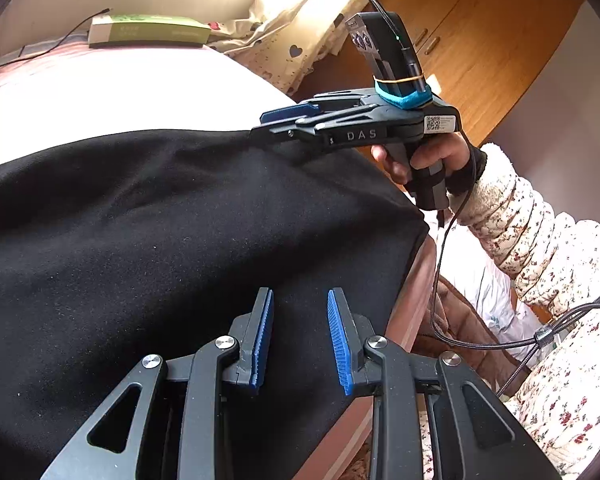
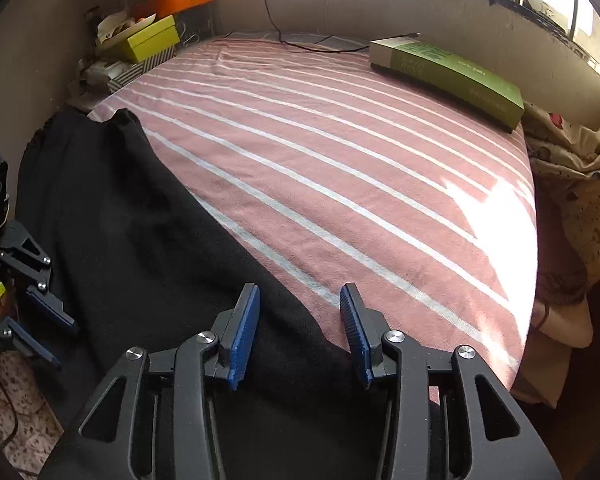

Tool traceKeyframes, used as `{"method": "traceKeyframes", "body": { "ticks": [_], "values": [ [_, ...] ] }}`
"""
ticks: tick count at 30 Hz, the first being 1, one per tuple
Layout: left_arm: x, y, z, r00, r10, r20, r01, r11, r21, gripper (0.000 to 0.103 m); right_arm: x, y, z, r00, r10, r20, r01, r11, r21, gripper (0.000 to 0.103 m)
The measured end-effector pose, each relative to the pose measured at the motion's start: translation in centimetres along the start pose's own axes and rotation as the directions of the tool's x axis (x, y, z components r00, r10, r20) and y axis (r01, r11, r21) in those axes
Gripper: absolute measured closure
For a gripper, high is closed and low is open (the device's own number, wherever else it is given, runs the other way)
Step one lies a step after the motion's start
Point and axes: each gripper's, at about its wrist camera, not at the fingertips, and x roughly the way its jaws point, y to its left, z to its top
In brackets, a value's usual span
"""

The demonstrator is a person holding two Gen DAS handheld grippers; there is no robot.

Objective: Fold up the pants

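Black pants (image 1: 160, 240) lie flat on a bed with a pink striped sheet (image 2: 340, 160). They also show in the right wrist view (image 2: 132, 240), stretching away to the far left. My left gripper (image 1: 300, 300) is open just above the pants near the bed's near edge, holding nothing. My right gripper (image 2: 300, 300) is open over the pants' edge where it meets the sheet. The right gripper also shows in the left wrist view (image 1: 276, 120), at the pants' far corner. The left gripper shows at the left of the right wrist view (image 2: 56, 332).
A green and white box (image 2: 448, 76) lies at the far side of the bed. Yellow and orange boxes (image 2: 152, 38) are stacked at the back left. A patterned curtain (image 1: 284, 40) and wooden cabinets (image 1: 480, 48) stand beyond the bed. A cable (image 1: 436, 280) hangs from the right gripper.
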Motion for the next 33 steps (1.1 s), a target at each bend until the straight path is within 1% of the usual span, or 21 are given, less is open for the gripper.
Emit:
{"method": "traceKeyframes", "body": {
  "ticks": [2, 3, 5, 7, 8, 10, 11, 12, 13, 14, 15, 17, 19, 20, 22, 23, 25, 26, 28, 31, 33],
  "values": [
    [0.0, -0.3, -0.1, 1.000, -0.006, -0.007, 0.006, 1.000, 0.011, 0.042, -1.6, -1.1, -0.4, 0.995, -0.095, 0.042, 0.092, 0.993, 0.068, 0.059],
    [0.1, -0.5, -0.2, 1.000, -0.007, -0.009, 0.007, 1.000, 0.017, 0.042, -2.7, -1.5, -0.8, 0.992, -0.112, 0.059, 0.106, 0.990, 0.098, 0.059],
    [0.1, -0.7, -0.3, 1.000, -0.025, -0.009, 0.025, 1.000, 0.009, 0.042, -4.9, -1.2, -2.2, 0.992, -0.049, 0.115, 0.032, 0.989, 0.145, 0.059],
    [0.1, -0.7, -0.5, 0.999, -0.041, -0.008, 0.041, 0.999, 0.006, 0.042, -6.1, 0.3, -4.1, 0.992, -0.006, 0.124, -0.014, 0.988, 0.153, 0.059],
    [0.1, -0.8, -0.6, 0.999, -0.045, -0.006, 0.045, 0.999, 0.003, 0.042, -6.3, 1.1, -5.2, 0.994, -0.007, 0.113, -0.010, 0.990, 0.143, 0.059],
    [0.1, -0.7, -0.7, 0.999, -0.053, -0.003, 0.053, 0.999, -0.006, 0.042, -6.4, 2.5, -7.6, 0.994, -0.059, 0.087, 0.046, 0.987, 0.154, 0.059],
    [0.1, -0.8, -0.7, 0.999, -0.053, -0.001, 0.053, 0.999, -0.008, 0.042, -6.5, 2.9, -8.9, 0.994, -0.068, 0.082, 0.053, 0.984, 0.168, 0.059],
    [0.1, -0.8, -0.6, 0.999, -0.050, -0.001, 0.050, 0.999, -0.006, 0.042, -6.7, 3.2, -10.2, 0.994, -0.069, 0.084, 0.052, 0.980, 0.191, 0.059],
    [0.0, -1.0, -0.7, 0.999, -0.042, -0.001, 0.042, 0.999, 0.002, 0.042, -7.2, 3.5, -11.7, 0.989, -0.093, 0.116, 0.066, 0.973, 0.220, 0.059],
    [-0.1, -1.2, -0.7, 1.000, -0.027, -0.003, 0.027, 0.999, 0.017, 0.042, -8.0, 3.9, -13.0, 0.981, -0.112, 0.159, 0.071, 0.967, 0.246, 0.059],
    [-0.2, -1.5, -0.8, 1.000, -0.010, -0.004, 0.010, 0.999, 0.031, 0.042, -8.5, 4.2, -14.1, 0.979, -0.122, 0.165, 0.075, 0.961, 0.267, 0.059],
    [-0.4, -1.8, -0.8, 1.000, 0.027, 0.002, -0.027, 0.999, 0.044, 0.042, -9.4, 5.2, -15.5, 0.972, -0.174, 0.158, 0.125, 0.953, 0.275, 0.059],
    [-0.8, -1.8, -0.8, 0.997, 0.070, 0.010, -0.071, 0.996, 0.049, 0.042, -10.1, 6.0, -15.7, 0.972, -0.189, 0.138, 0.147, 0.951, 0.271, 0.059],
    [-0.9, -1.8, -0.8, 0.994, 0.108, 0.015, -0.108, 0.993, 0.051, 0.042, -10.5, 6.1, -15.4, 0.968, -0.193, 0.159, 0.142, 0.948, 0.284, 0.059],
    [-1.6, -1.7, -0.7, 0.984, 0.178, 0.030, -0.179, 0.983, 0.039, 0.042, -10.7, 6.0, -14.2, 0.965, -0.142, 0.218, 0.065, 0.942, 0.328, 0.059],
    [-2.2, -1.6, -0.8, 0.980, 0.193, 0.047, -0.194, 0.981, 0.025, 0.042, -10.2, 6.0, -13.3, 0.969, -0.126, 0.212, 0.048, 0.939, 0.339, 0.059],
    [-3.1, -1.3, -0.8, 0.977, 0.199, 0.076, -0.199, 0.980, -0.009, 0.042, -8.5, 6.7, -11.6, 0.973, -0.176, 0.152, 0.118, 0.937, 0.330, 0.059],
    [-3.4, -1.2, -0.9, 0.972, 0.223, 0.078, -0.222, 0.975, -0.019, 0.042, -7.8, 7.1, -11.4, 0.971, -0.193, 0.140, 0.140, 0.936, 0.322, 0.059],
    [-3.9, -0.9, -1.2, 0.956, 0.285, 0.077, -0.283, 0.959, -0.034, 0.042, -7.1, 8.0, -11.8, 0.974, -0.180, 0.139, 0.129, 0.940, 0.317, 0.059],
    [-4.1, -0.4, -1.9, 0.943, 0.326, 0.060, -0.323, 0.944, -0.065, 0.042, -7.5, 9.5, -13.3, 0.966, -0.222, 0.135, 0.172, 0.936, 0.307, 0.059],
    [-4.0, -0.1, -1.8, 0.929, 0.367, 0.047, -0.363, 0.929, -0.077, 0.042, -8.1, 10.4, -14.3, 0.962, -0.242, 0.126, 0.196, 0.933, 0.301, 0.059]
  ]
}}
